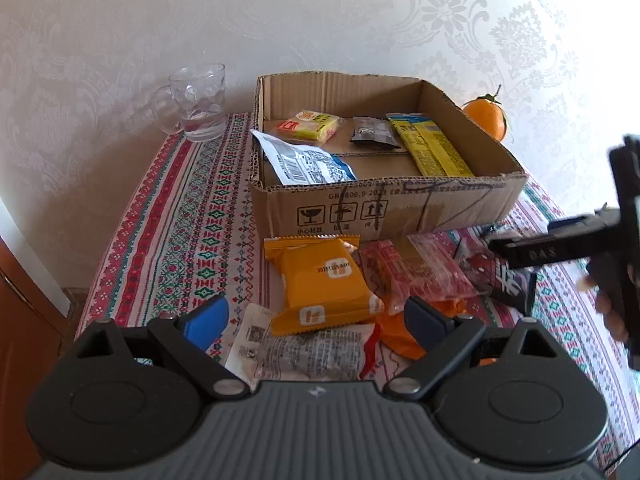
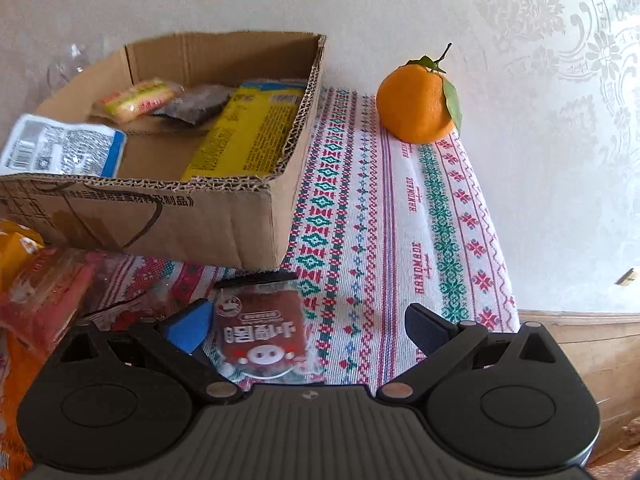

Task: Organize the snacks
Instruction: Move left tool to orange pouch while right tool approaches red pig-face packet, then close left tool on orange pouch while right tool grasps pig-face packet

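A home — damask wallpaper (image 1: 480, 20), woven tablecloth (image 2: 400, 220), glass mug (image 1: 198, 102).

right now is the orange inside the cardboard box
No, the orange sits on the patterned tablecloth outside the cardboard box, off to its right near the wall.

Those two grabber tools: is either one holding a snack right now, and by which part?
Nothing is held. The left gripper is open above the orange packet; the right gripper is open above the pig-print packet.
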The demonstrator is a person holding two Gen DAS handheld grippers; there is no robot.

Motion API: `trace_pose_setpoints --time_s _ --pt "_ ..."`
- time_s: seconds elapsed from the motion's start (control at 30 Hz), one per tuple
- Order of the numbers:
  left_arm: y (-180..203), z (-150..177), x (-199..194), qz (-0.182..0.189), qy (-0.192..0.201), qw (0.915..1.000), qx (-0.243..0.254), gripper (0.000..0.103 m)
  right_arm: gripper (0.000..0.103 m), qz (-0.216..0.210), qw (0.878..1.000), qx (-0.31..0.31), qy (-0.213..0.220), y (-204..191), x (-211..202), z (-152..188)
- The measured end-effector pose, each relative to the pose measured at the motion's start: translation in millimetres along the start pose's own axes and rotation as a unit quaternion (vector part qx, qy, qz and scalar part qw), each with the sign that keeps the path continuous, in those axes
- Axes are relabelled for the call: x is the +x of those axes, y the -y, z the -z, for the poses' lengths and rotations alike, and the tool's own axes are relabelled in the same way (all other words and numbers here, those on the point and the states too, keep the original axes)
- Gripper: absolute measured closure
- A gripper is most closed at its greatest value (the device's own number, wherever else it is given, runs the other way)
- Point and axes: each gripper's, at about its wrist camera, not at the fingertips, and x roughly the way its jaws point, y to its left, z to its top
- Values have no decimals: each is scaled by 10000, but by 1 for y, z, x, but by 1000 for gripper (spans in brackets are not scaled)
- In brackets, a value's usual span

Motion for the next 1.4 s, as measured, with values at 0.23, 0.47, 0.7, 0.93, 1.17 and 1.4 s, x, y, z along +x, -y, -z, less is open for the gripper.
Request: trace_pose_setpoints --time_s 0.23,0.47,0.7,0.93,1.17,1.4 --pt "-1 -9 14 -112 -38 9998 -158 9 0 -242 9996 -113 41 8 -5 9" --pt "-2 -15 31 -266 -1 9994 -238 9 0 -280 9993 -140 180 11 -10 16" --pt "3 -14 43 -335 -18 9991 -268 14 0 -280 9993 -127 228 11 -11 17" --pt "7 -12 55 -312 -221 9985 -397 39 0 -326 9987 -187 336 9 -13 20" --pt "8 -12 59 -288 -229 9985 -416 42 26 -601 9959 -462 499 0 -21 22" --pt "5 -12 61 -229 -228 9984 -470 49 52 -630 9946 -637 515 -8 -23 18"
